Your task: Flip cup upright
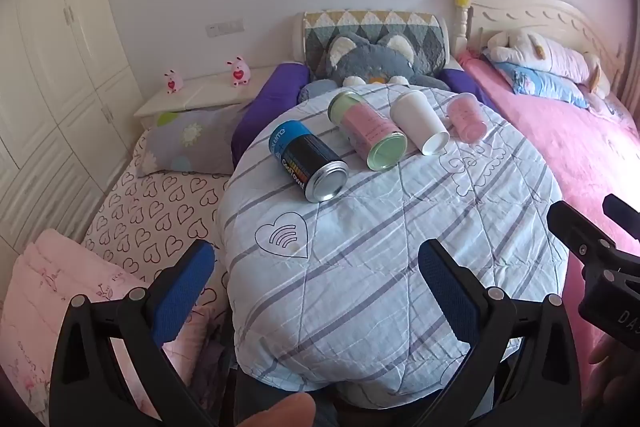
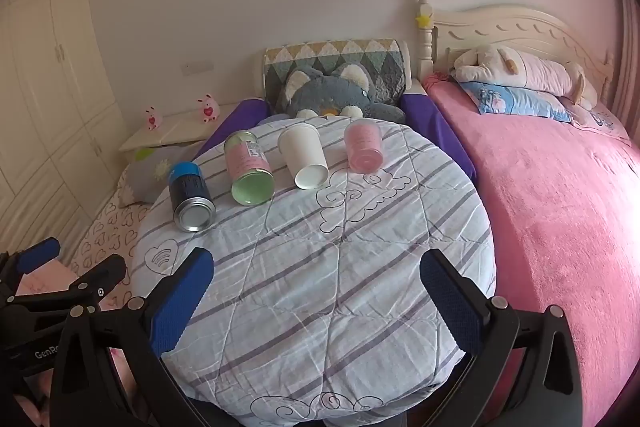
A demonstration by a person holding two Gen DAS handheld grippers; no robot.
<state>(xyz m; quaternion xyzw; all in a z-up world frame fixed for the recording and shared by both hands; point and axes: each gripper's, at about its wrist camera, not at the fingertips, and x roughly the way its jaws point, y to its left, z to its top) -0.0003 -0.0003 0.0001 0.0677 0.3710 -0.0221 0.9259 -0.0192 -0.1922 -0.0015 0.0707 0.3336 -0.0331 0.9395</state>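
Your left gripper (image 1: 316, 267) and right gripper (image 2: 316, 271) both gape wide, empty. The white cup (image 2: 305, 157) lies on its side on the striped quilt (image 2: 320, 287), between two containers (likely light, crushable): pinch mid-wall gently.

Left gripper (image 1: 316, 275): finger bases run off the bottom edge of the left wrist view; same for the right gripper (image 2: 316, 275) in its own view. Skin-coloured blur (image 1: 280, 411) at the bottom edge, cropped, can't say which part of the hand. Print on the pink-label can (image 1: 370, 131) and the pink cup (image 1: 466, 121) is too small to read. Black can (image 1: 308, 161): label only partly legible. Grey plush toy (image 1: 372, 65): lower body hidden behind the striped quilt (image 1: 360, 267). Quilt's near edge is covered by the grippers. Wardrobe (image 1: 48, 67) is cropped by the fisheye rim.
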